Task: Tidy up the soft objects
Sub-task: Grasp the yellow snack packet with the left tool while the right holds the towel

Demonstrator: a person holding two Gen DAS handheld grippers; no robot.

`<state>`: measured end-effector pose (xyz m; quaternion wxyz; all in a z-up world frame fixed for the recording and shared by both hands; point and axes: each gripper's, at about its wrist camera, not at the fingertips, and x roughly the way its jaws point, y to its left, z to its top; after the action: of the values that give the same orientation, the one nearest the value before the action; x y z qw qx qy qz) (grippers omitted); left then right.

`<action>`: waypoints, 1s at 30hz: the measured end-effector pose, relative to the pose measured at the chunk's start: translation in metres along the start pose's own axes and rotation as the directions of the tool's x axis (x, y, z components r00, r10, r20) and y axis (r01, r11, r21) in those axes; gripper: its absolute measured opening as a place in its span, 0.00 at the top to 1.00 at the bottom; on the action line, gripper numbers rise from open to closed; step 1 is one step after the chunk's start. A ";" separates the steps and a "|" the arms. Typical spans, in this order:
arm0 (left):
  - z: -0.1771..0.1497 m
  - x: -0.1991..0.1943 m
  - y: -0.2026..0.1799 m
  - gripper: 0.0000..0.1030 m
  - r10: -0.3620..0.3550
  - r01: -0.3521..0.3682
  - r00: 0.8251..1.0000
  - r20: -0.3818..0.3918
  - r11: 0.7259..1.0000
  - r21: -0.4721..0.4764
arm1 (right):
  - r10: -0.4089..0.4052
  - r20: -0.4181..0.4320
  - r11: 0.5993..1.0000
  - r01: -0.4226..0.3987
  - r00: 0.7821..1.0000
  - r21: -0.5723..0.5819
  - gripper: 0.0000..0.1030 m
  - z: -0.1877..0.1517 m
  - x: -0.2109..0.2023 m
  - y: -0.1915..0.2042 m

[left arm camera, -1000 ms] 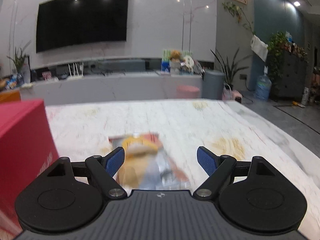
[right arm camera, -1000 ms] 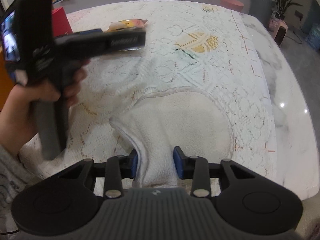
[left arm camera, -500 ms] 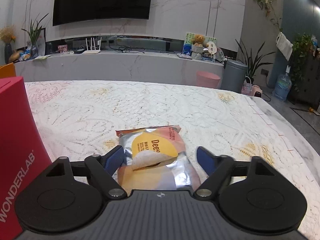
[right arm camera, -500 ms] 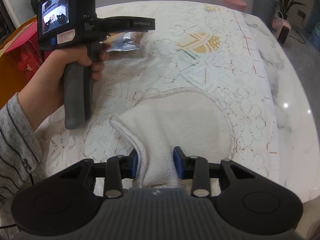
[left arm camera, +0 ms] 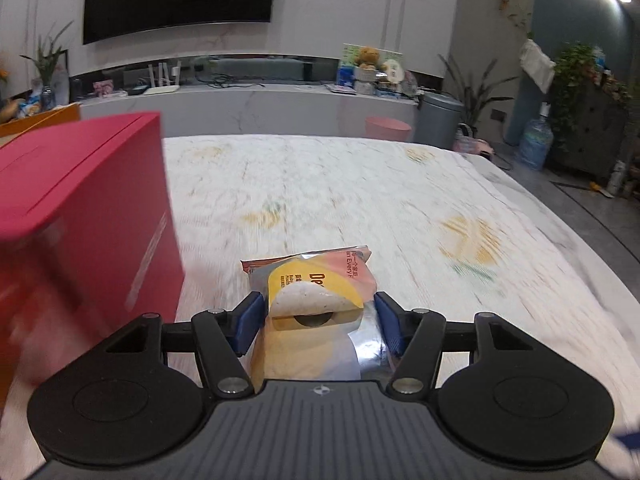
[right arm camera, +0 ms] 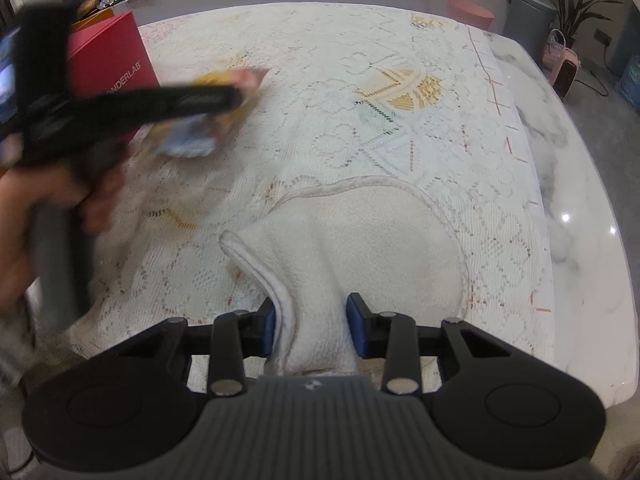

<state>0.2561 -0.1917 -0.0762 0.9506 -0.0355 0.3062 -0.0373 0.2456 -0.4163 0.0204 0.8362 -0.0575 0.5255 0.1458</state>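
Note:
A yellow, pink and silver snack packet [left arm camera: 320, 300] sits between the fingers of my left gripper [left arm camera: 318, 324], which is shut on it and holds it above the lace tablecloth [left arm camera: 360, 200]. The packet shows blurred in the right wrist view [right arm camera: 208, 120] under the left gripper [right arm camera: 240, 100]. My right gripper [right arm camera: 314, 330] is shut on the near edge of a white fluffy towel [right arm camera: 360, 248] that lies spread on the table.
A red box [left arm camera: 80, 208] stands just left of the packet, also seen in the right wrist view [right arm camera: 108, 60]. The marble table edge [right arm camera: 580, 200] runs along the right. A hand [right arm camera: 60, 208] holds the left gripper's handle.
My left gripper closed from wide open onto the snack packet and lifted it, moving left toward the red box. The right gripper and towel have not moved.

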 end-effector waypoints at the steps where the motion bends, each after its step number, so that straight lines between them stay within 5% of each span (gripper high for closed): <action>1: -0.004 -0.007 0.001 0.33 -0.012 0.012 1.000 0.004 1.000 0.001 | -0.005 0.001 1.000 0.005 1.000 -0.006 0.65 0.000 0.000 0.001; 17: -0.016 -0.064 0.011 0.34 -0.091 0.094 0.984 0.151 0.996 -0.011 | -0.070 0.024 0.997 0.070 0.997 -0.018 0.73 -0.002 -0.003 0.007; 30: 0.003 -0.076 0.008 0.35 -0.172 0.174 0.972 0.160 0.985 0.006 | -0.080 0.185 0.994 0.064 0.979 0.091 0.74 0.013 -0.053 0.012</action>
<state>0.1966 -0.1765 -0.0298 0.9651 -0.0686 0.2247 -0.1158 0.2317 -0.4113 0.0745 0.8887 -0.0268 0.4471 0.0978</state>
